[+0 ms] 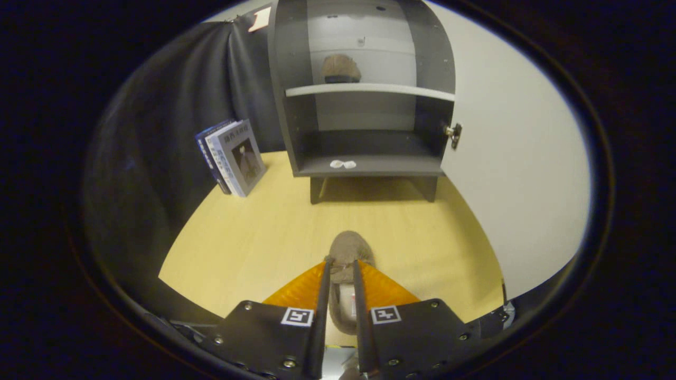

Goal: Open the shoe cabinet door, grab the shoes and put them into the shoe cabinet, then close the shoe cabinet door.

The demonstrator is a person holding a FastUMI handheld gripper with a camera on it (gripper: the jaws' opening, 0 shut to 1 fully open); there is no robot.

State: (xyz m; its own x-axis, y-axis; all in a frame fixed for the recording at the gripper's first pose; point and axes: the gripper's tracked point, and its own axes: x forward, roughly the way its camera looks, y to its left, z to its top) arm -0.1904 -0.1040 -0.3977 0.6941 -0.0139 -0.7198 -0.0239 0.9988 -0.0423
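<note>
Where the two orange fingers (303,287) run forward in the gripper view, a grey-brown shoe (348,252) lies lengthwise in the narrow gap between them, its toe reaching just beyond the tips. Both fingers sit close against the shoe's sides, so the gripper (342,262) is clamped on it, nearly closed around its narrow body. The shoe hangs over the pale wooden floor (253,237), though whether it touches the wood cannot be told.

Farther ahead stands the shoe cabinet (364,100), dark grey and raised on short legs. Its white door (517,174) is swung wide to the right, with a small metal latch (454,134) at the cabinet's right edge. A light shelf (369,89) divides the inside. On that upper shelf, toward the back, rests a second shoe (340,69) of the same grey-brown colour. On the lower board, near its front edge, lie two small white objects (343,164), too small to identify.

To the left of the cabinet, a few books (232,157) stand upright on the floor, leaning against the dark cloth wall (158,158).
</note>
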